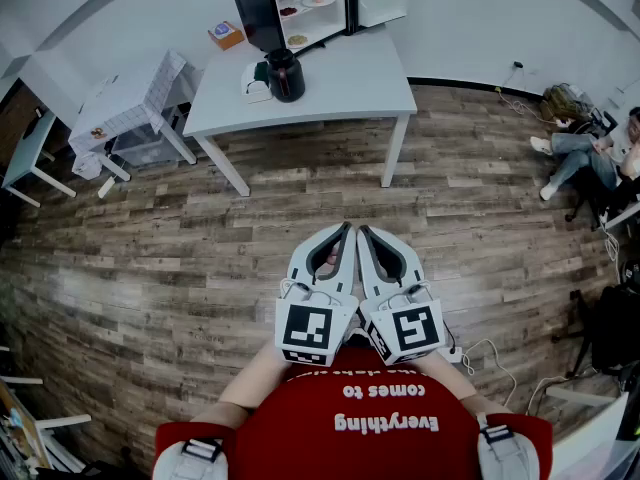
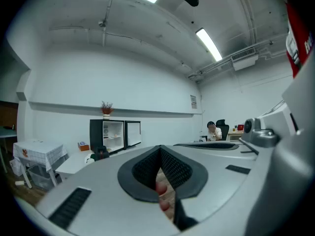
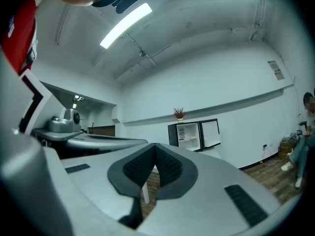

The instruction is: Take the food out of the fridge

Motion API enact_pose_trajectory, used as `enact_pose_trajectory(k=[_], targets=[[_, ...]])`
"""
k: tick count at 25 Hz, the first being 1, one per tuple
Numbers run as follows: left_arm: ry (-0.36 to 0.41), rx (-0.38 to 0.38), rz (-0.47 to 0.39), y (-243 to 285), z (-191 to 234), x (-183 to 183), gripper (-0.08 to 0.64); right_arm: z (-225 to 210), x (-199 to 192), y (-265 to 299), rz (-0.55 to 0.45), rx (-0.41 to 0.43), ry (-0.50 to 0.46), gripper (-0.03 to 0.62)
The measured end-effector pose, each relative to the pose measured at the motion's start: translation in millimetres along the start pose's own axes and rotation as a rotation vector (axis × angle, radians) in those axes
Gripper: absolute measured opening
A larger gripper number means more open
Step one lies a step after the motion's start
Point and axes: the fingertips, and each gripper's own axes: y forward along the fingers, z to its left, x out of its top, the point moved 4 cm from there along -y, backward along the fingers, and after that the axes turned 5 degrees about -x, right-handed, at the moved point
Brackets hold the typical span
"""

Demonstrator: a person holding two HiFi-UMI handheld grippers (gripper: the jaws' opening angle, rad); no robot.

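Note:
The black mini fridge (image 1: 268,6) stands on the far end of a white table (image 1: 340,88), its door swung open. On its white shelves lie small plates of food (image 1: 298,40). Both grippers are held level, side by side, close to the person's chest and far from the fridge. My left gripper (image 1: 346,230) is shut with nothing in it. My right gripper (image 1: 362,233) is shut and empty too. The fridge (image 2: 114,134) shows small beyond the shut left gripper (image 2: 160,149) in the left gripper view. In the right gripper view the fridge (image 3: 194,133) also lies far past the right gripper (image 3: 155,149).
A black jug (image 1: 285,75) and a white item stand on the table in front of the fridge. An orange box (image 1: 226,34) sits to its left. A cloth-covered small table (image 1: 135,98) stands further left. A person (image 1: 598,150) sits at the right. Cables (image 1: 480,358) lie on the wood floor.

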Motion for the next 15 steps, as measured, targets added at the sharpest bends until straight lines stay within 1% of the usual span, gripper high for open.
enact_pose_trajectory(k=[5,15], targets=[[0.004,0.002,-0.003,7,-15,1,0.002,-14,1,-9,-0.002,0.001,-0.001,0.012],[0.018,0.034,0.015,11,-41,-8,0.002,-30,-9,-29,-0.005,0.032,0.029,0.012]])
